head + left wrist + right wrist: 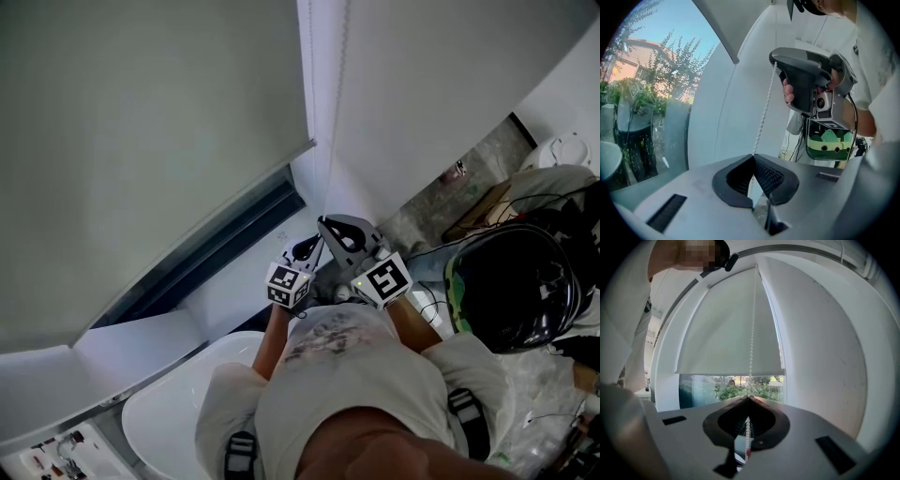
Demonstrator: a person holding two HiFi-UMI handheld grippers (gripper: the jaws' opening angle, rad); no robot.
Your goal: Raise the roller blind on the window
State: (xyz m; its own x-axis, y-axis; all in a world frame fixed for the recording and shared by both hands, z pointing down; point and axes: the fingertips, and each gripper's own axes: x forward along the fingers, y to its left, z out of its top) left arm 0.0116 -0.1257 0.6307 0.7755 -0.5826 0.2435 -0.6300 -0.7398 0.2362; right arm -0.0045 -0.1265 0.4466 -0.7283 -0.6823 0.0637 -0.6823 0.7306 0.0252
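Far left, the grey roller blind (141, 141) covers most of the window (225, 246). Its bottom bar (202, 230) sits low, and only a dark strip of glass shows above the white sill (141, 342). In the left gripper view, trees and a reddish building can be seen through that glass.

Just right of the blind's edge, we see the white bead chain (330, 112) dropping along the wall to the two grippers, which are held close together in front of the person's chest. The left gripper (312, 244) is the lower one. Its own view shows the dark ribbed pads (766, 176) pressed together on the chain, which leaves the tips and runs taut up to the other tool.

The right gripper (325, 223) sits just above and beside it. Its jaws are also closed, pinching the same chain – the beads pass between the pads and hang on below them. From that view a second strand of the loop runs beside the blind's right edge, and the held strand climbs across the face of the blind.

Far right, a black rounded helmet-like object (516, 291) with a green rim lies among cables on the floor.
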